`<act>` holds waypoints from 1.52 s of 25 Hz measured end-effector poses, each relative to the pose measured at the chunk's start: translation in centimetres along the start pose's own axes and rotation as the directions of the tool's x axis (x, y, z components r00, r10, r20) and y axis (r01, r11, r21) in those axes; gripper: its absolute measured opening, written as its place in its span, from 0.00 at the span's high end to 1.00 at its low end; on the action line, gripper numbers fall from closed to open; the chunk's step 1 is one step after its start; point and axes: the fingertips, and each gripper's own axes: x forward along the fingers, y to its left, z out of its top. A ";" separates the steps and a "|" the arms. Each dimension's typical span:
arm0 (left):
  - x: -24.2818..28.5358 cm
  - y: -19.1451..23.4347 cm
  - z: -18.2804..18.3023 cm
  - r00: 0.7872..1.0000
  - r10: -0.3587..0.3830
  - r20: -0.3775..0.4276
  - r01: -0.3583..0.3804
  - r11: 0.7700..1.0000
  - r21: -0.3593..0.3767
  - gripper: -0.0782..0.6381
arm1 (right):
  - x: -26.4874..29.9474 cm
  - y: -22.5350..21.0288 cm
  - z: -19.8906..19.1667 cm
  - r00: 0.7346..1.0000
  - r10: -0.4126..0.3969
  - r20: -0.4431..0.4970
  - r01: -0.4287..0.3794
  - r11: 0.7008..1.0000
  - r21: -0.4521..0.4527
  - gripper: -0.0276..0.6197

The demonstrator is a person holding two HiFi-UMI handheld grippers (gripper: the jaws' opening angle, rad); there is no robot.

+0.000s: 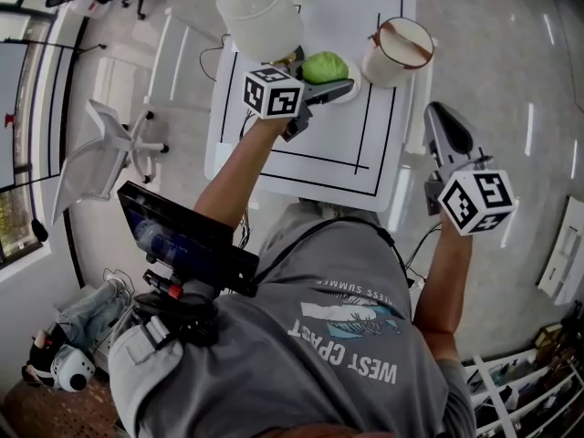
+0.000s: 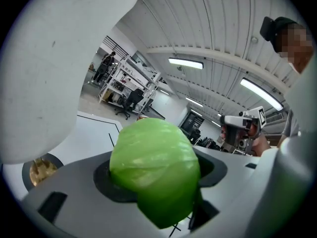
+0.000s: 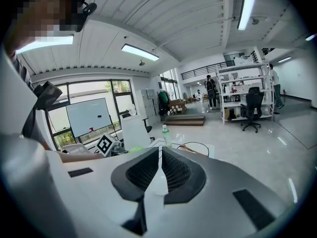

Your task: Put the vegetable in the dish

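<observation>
Clamps the green vegetable (image 2: 153,172) (round, leafy) in left gripper (image 1: 330,86) over white dish (image 1: 355,82); holds right gripper (image 3: 159,155) beside table (image 1: 310,167), jaws together, empty.

Bright green vegetable (image 1: 325,67); black-lined white table (image 1: 319,135)

The shirt (image 1: 347,354) bears "WEST COAST" in large white letters across its back, upside down in the head view. A smaller line above it ends in "SUMMER"; its first letters cannot be read. The left cube (image 1: 273,92) and the right cube (image 1: 474,201) carry black-and-white square marker patterns without letters or numbers. Nothing else is legible.
</observation>
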 end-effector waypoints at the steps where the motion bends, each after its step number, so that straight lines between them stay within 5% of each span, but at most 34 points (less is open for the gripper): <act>1: 0.3 0.3 -0.3 1.000 0.000 -0.008 0.000 1.000 -0.006 0.47 | 0.0 -0.2 -0.1 1.000 -0.001 -0.004 0.001 1.000 0.002 0.94; 19: 2.6 3.3 -4.3 0.991 0.034 -0.127 -0.046 0.995 -0.091 0.47 | -1.4 -0.9 0.2 0.999 -0.019 -0.042 0.020 1.000 0.013 0.94; 38: 5.4 7.4 -9.9 0.947 0.026 -0.322 -0.086 0.981 -0.176 0.47 | -2.1 -3.6 -0.7 0.995 -0.044 -0.086 0.048 0.998 0.038 0.94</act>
